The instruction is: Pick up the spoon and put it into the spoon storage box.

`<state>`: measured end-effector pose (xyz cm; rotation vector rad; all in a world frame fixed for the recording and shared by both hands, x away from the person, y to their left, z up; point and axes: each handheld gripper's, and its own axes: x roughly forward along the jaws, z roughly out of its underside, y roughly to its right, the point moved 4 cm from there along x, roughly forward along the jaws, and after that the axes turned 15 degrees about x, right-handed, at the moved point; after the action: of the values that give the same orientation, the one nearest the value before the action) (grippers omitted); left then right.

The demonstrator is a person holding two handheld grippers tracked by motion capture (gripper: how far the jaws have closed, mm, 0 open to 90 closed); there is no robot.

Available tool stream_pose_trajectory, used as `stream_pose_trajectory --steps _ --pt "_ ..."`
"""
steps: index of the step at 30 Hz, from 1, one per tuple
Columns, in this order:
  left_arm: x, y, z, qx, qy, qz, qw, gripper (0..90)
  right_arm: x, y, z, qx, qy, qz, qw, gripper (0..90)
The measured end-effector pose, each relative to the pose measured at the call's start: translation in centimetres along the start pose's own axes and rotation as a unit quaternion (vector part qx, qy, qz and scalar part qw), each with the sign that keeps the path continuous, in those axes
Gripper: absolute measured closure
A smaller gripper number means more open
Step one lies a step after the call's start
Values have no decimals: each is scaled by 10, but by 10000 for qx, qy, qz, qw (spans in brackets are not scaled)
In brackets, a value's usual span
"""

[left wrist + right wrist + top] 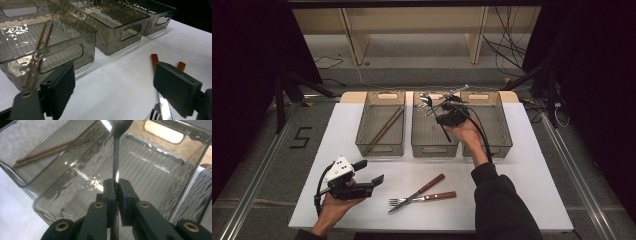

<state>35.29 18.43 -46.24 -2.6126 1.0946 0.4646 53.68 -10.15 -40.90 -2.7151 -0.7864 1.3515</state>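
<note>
Left gripper (373, 171) rests low on the white table (522, 165), jaws spread, nothing between them. Knife (418, 192) and fork (422, 198) lie crossed just right of it. Right gripper (451, 114) pinches a spoon (116, 157) by its handle — held above the middle bin (433, 142).

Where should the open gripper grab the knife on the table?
By its brown wooden handle, coming straight down from above. The knife lies flat on the white table, and its blade crosses the fork, so that end is crowded. The handle end sticks out on its own toward the bins, probably easy for the left gripper, whose jaws are open.
</note>
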Motion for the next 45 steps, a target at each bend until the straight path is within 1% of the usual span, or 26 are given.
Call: stream_pose_trajectory --steps 3,6,11,21,25,26,27,29,31,34,35,36,37,38,39,40,41,44,45 --pt "0 0 0 0 -8 1 10000 175 6 1 2 -19 -60 43 10000 852" --pt "0 0 0 -13 -3 -3 10000 175 9 1 4 38 -90 44 9999 852" --pt "0 0 0 -4 0 0 10000 175 12 0 6 51 -121 85 9999 851" --pt "0 0 0 2 -6 -2 10000 174 22 5 14 179 -230 132 9995 844" --pt "0 0 0 -4 -13 1 10000 174 24 5 16 219 -313 164 9991 835" --pt "-1 0 0 0 -15 1 10000 174 24 5 16 202 -318 168 9991 809" --pt "-1 0 0 -11 -18 6 10000 175 24 5 15 238 -290 136 9992 739" --pt "0 0 0 -9 -16 2 10000 174 21 5 14 308 -267 68 9991 685" --pt "0 0 0 -8 -16 2 10000 174 18 3 13 296 -187 -40 9994 639" --pt "0 0 0 0 -24 6 10000 174 13 0 13 184 -133 -139 9996 588" --pt "0 0 0 0 -24 6 10000 174 13 0 13 184 -133 -139 9996 588" --pt "0 0 0 -4 -18 0 10000 174 9 -4 13 100 -103 -255 9996 549" --pt "0 0 0 -6 -14 -4 10000 174 9 -4 13 100 -103 -255 9996 549" --pt "0 0 0 -12 -7 -5 10000 173 5 -9 14 -14 -79 -266 9996 502" --pt "0 0 0 -17 -10 4 10000 173 3 -11 15 -100 -80 -305 9995 495" --pt "0 0 0 -9 -26 9 10000 173 3 -11 15 -100 -80 -305 9995 495" --pt "-1 0 0 -12 -25 9 10000 173 -3 -17 18 -262 -44 -451 9986 468" --pt "-1 0 0 -27 -15 4 10000 173 -11 -25 22 -458 -50 -627 9970 416" --pt "-1 0 0 -27 -17 4 10000 173 -11 -25 22 -458 -50 -627 9970 416"
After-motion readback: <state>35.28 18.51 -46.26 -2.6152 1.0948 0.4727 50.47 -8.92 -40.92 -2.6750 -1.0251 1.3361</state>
